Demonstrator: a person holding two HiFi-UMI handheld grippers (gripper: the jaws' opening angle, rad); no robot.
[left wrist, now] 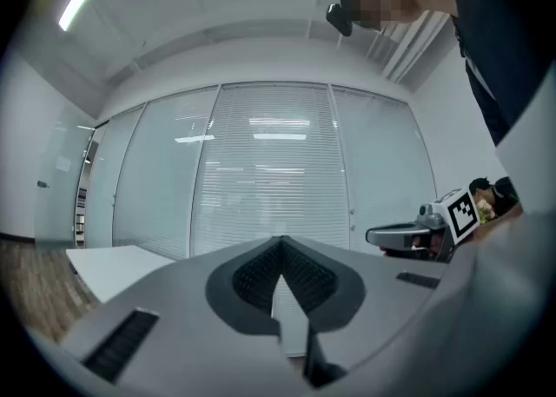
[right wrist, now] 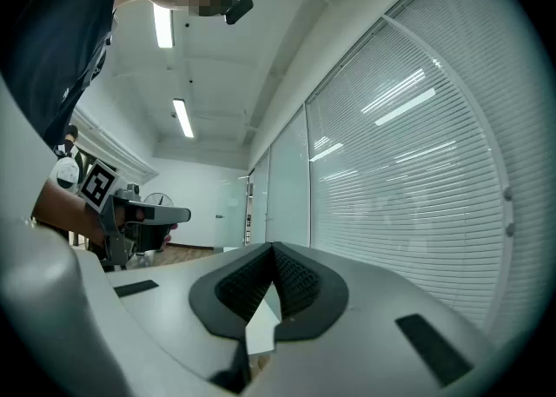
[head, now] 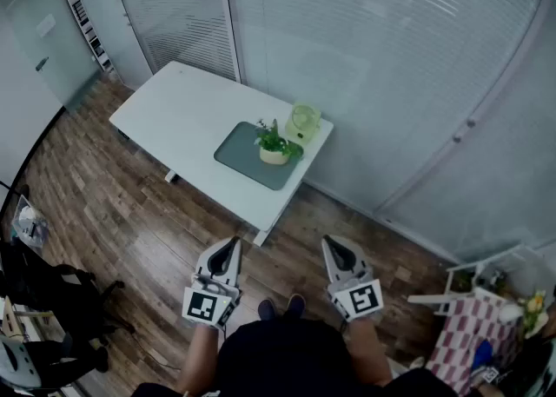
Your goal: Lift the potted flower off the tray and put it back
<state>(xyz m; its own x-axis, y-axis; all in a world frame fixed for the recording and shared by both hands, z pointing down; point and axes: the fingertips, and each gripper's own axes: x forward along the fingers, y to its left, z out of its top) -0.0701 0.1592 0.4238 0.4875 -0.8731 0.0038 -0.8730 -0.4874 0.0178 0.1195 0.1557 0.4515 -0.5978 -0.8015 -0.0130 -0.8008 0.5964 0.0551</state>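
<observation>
In the head view a small potted flower (head: pixel 274 145), green leaves in a cream pot, stands on a dark green tray (head: pixel 243 156) near the right end of a white table (head: pixel 187 117). My left gripper (head: pixel 228 252) and right gripper (head: pixel 337 254) are held close to my body, well short of the table, both shut with nothing in them. The left gripper view shows its shut jaws (left wrist: pixel 280 243) against the glass wall, with the right gripper (left wrist: pixel 415 233) to the side. The right gripper view shows its shut jaws (right wrist: pixel 274 252) and the left gripper (right wrist: pixel 139 213).
A pale green cup-like vessel (head: pixel 303 123) stands beside the tray at the table's corner. Glass walls with blinds (head: pixel 391 65) run behind the table. Wooden floor lies between me and the table. A white rack and patterned cloth (head: pixel 473 317) sit at the lower right; dark gear (head: pixel 35 282) at the left.
</observation>
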